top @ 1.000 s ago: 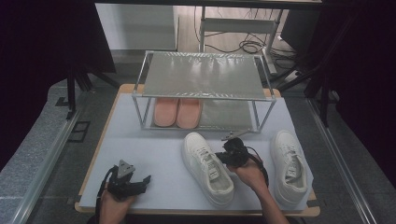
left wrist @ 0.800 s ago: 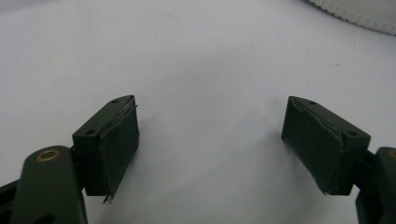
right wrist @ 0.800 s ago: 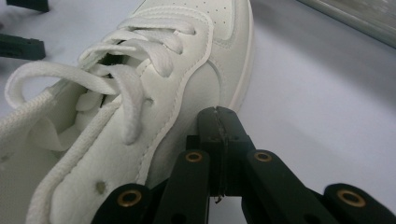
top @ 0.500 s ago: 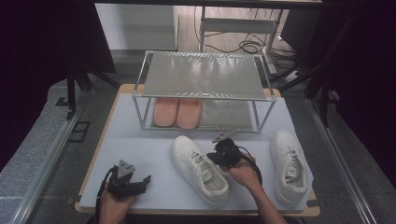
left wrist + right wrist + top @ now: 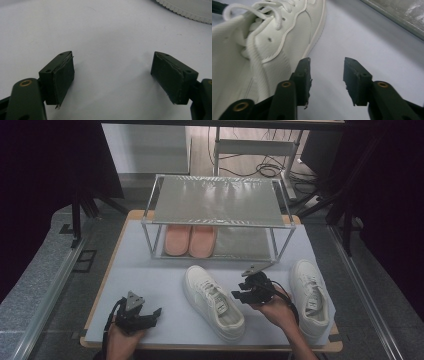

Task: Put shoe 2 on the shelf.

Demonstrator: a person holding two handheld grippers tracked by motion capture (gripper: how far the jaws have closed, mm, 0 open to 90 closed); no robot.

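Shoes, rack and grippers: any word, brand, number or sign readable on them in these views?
None can be read.
The white sneaker by the right gripper shows plain leather and laces, no logo.
The second sneaker, the pink slippers, the rack and the left gripper carry no visible lettering.

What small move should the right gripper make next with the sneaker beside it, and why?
Probably shift the right gripper sideways so its jaws straddle the near sneaker's collar, then close. In the right gripper view the jaws are open with only white mat between them, and the sneaker lies just outside one jaw. The rack's lower shelf has a free spot beside the pink slippers.
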